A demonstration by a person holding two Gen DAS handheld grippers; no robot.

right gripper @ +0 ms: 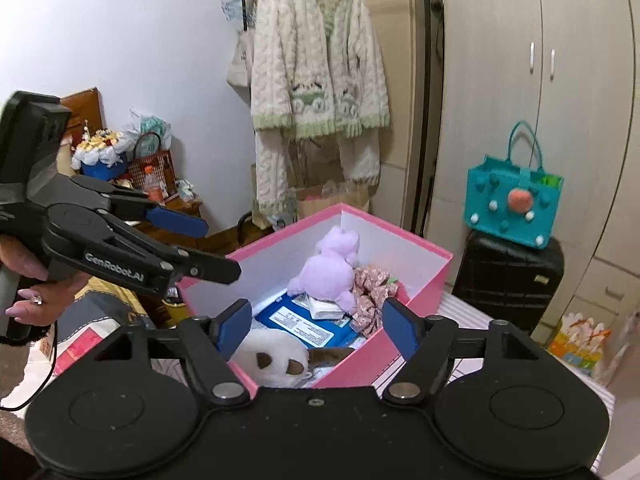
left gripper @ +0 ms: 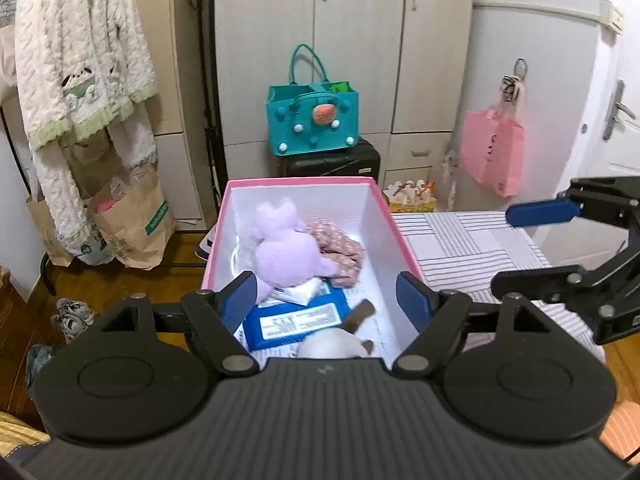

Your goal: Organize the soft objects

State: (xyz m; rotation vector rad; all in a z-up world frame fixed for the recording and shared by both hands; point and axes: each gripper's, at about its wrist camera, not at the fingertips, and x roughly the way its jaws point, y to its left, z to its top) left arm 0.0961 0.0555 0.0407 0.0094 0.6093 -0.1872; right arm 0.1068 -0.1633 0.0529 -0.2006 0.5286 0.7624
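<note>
A pink box (left gripper: 404, 236) (right gripper: 416, 300) with a white inside stands on a striped cloth. In it lie a purple plush (left gripper: 284, 252) (right gripper: 332, 268), a floral fabric piece (left gripper: 340, 248) (right gripper: 372, 296), a blue packet (left gripper: 296, 320) (right gripper: 296, 320), a small white packet (left gripper: 300, 292) and a white-and-brown plush (left gripper: 336, 342) (right gripper: 272, 354) at the near end. My left gripper (left gripper: 330, 300) is open and empty above the box's near end; it also shows in the right wrist view (right gripper: 212, 248). My right gripper (right gripper: 316, 326) is open and empty over the box; it also shows in the left wrist view (left gripper: 516, 248).
A striped cloth (left gripper: 472, 244) covers the surface right of the box. A teal bag (left gripper: 314, 120) sits on a black suitcase (left gripper: 332, 162) before the wardrobe. A knit cardigan (left gripper: 76, 60) hangs left over paper bags (left gripper: 132, 224). A pink bag (left gripper: 492, 148) hangs right.
</note>
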